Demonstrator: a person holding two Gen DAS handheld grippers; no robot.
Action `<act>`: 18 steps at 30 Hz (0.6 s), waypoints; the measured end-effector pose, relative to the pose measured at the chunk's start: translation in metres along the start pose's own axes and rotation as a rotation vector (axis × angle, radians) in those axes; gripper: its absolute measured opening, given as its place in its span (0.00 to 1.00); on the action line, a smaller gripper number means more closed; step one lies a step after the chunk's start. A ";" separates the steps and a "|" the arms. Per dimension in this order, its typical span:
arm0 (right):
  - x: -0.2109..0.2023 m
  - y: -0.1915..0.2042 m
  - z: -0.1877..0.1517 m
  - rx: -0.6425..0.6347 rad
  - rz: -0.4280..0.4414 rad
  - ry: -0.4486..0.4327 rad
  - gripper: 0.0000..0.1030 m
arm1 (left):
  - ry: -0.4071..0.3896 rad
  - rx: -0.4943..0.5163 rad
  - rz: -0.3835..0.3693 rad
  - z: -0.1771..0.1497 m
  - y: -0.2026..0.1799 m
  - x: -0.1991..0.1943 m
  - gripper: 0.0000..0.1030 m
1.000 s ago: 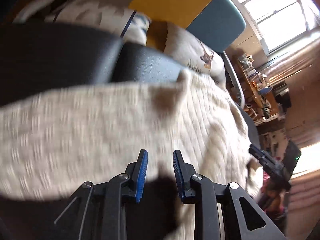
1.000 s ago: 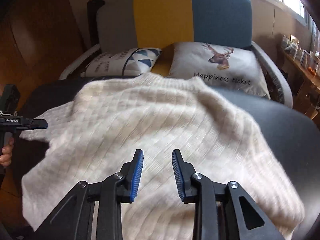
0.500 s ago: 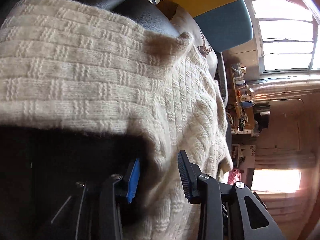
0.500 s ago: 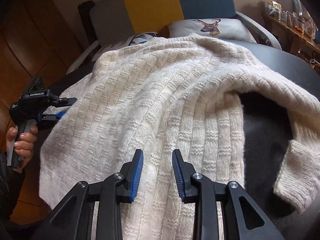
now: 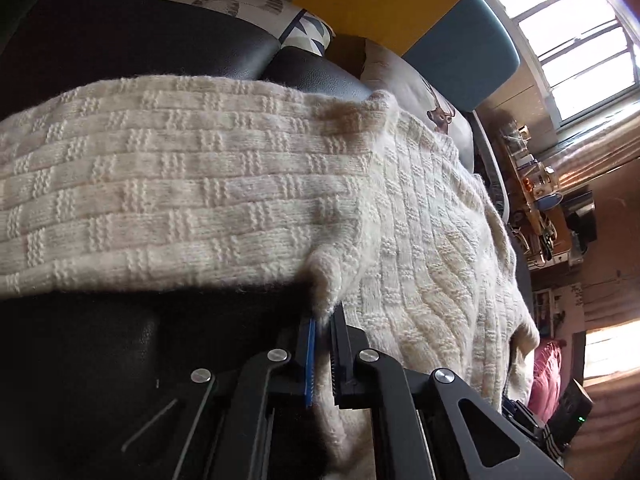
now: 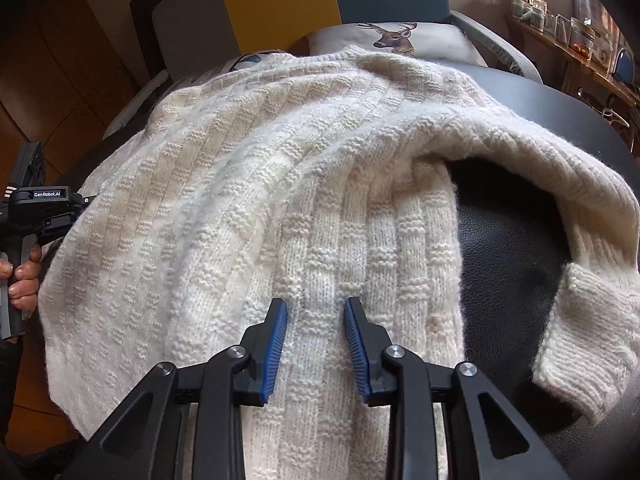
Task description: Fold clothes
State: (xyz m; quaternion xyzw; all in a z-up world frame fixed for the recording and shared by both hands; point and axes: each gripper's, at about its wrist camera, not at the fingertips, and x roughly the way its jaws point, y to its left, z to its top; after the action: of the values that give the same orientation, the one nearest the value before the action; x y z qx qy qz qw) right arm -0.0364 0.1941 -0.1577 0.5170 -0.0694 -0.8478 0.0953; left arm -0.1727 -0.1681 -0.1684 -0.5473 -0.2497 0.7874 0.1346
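Note:
A cream knitted sweater lies spread over a black leather seat. One sleeve curls round on the right, its ribbed cuff hanging near the seat's front. My right gripper hovers open just above the sweater's lower body, nothing between its blue pads. My left gripper is shut on the sweater, pinching a fold of its edge where the sleeve meets the body. In the right wrist view the left gripper shows at the sweater's left edge, held by a hand.
Behind the seat stands a chair back in grey, yellow and blue. A deer-print cushion and a patterned cushion lean against it. A cluttered shelf runs along the right under a window.
My left gripper has closed on the sweater's edge; it stood open half a second ago. My right gripper has come lower and nearer to the sweater, still open.

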 end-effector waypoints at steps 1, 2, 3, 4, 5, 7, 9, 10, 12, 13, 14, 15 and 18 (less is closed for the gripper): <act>0.000 -0.001 0.000 0.002 0.002 0.002 0.29 | -0.005 0.003 0.008 0.001 0.001 0.000 0.06; 0.000 -0.002 -0.001 0.002 0.003 0.004 0.29 | -0.015 0.018 0.032 0.000 0.000 -0.003 0.06; 0.000 -0.003 -0.001 0.000 0.003 0.007 0.29 | -0.026 0.032 0.056 0.000 0.000 -0.005 0.06; 0.000 -0.003 -0.001 -0.004 0.001 0.011 0.29 | -0.035 0.048 0.080 0.002 -0.003 -0.005 0.06; 0.000 -0.003 -0.001 -0.010 -0.001 0.015 0.29 | -0.038 0.070 0.103 0.004 -0.006 -0.004 0.06; 0.000 -0.005 -0.001 -0.015 -0.001 0.018 0.29 | -0.055 0.095 0.146 0.009 -0.009 -0.003 0.06; 0.000 -0.006 -0.001 -0.010 -0.001 0.016 0.29 | -0.026 0.124 0.153 0.012 -0.010 -0.001 0.06; -0.001 -0.007 -0.002 -0.007 0.000 0.011 0.29 | -0.008 0.115 0.138 0.013 -0.009 -0.002 0.07; -0.003 -0.009 -0.004 -0.005 0.004 -0.006 0.29 | 0.026 0.039 0.039 0.011 0.000 -0.018 0.08; -0.004 -0.009 -0.006 -0.009 0.010 -0.018 0.30 | 0.017 0.001 -0.021 0.010 0.007 -0.031 0.08; -0.005 -0.010 -0.009 -0.014 0.015 -0.031 0.30 | -0.033 -0.047 -0.029 0.007 0.022 -0.053 0.11; -0.006 -0.010 -0.010 -0.013 0.021 -0.042 0.30 | -0.083 -0.094 -0.036 0.003 0.037 -0.074 0.13; -0.006 -0.012 -0.012 0.003 0.036 -0.060 0.31 | -0.229 -0.257 0.074 -0.011 0.100 -0.141 0.14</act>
State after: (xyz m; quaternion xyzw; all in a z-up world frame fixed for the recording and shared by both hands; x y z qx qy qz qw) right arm -0.0242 0.2072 -0.1609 0.4900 -0.0829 -0.8611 0.1073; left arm -0.1054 -0.3180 -0.1133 -0.4755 -0.3418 0.8106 0.0051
